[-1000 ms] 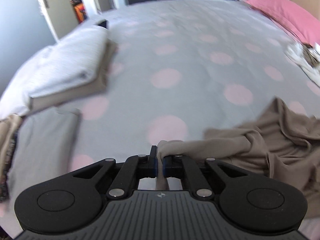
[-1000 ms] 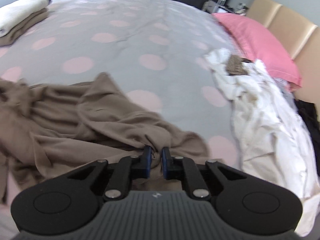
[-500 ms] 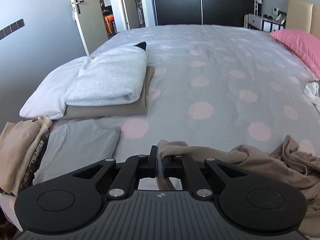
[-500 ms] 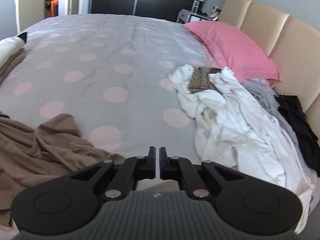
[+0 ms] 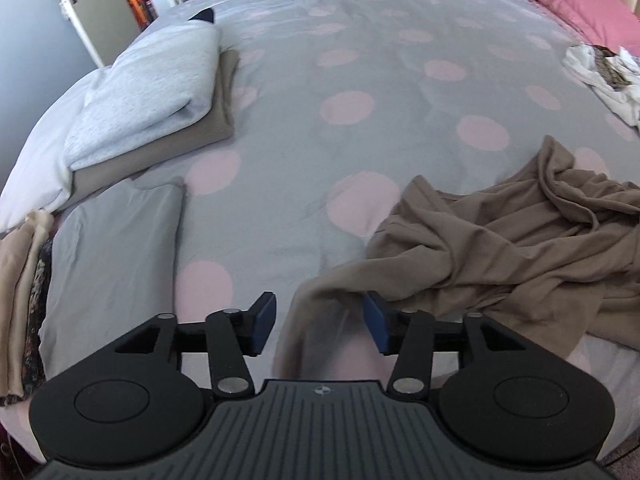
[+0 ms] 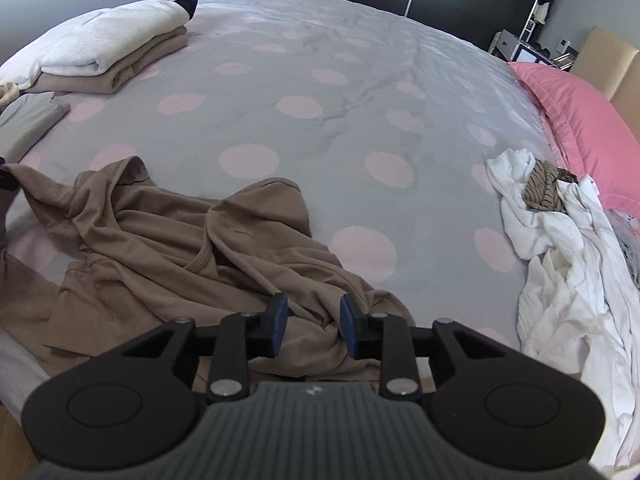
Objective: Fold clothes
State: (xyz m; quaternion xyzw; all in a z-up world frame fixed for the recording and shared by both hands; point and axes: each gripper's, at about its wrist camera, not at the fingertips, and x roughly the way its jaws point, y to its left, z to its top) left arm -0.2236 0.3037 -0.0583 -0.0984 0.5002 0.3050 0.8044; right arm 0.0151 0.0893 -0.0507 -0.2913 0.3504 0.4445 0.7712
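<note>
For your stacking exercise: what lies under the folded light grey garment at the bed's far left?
A folded taupe garment lies directly under the light grey garment; a white pillow sits partly beneath both. Anything deeper is covered.

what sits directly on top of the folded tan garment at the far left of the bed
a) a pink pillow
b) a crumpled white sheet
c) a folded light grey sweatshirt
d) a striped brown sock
c: the folded light grey sweatshirt lies stacked on the folded tan garment, while the pink pillow and the crumpled white laundry are at the opposite side of the bed.
</note>
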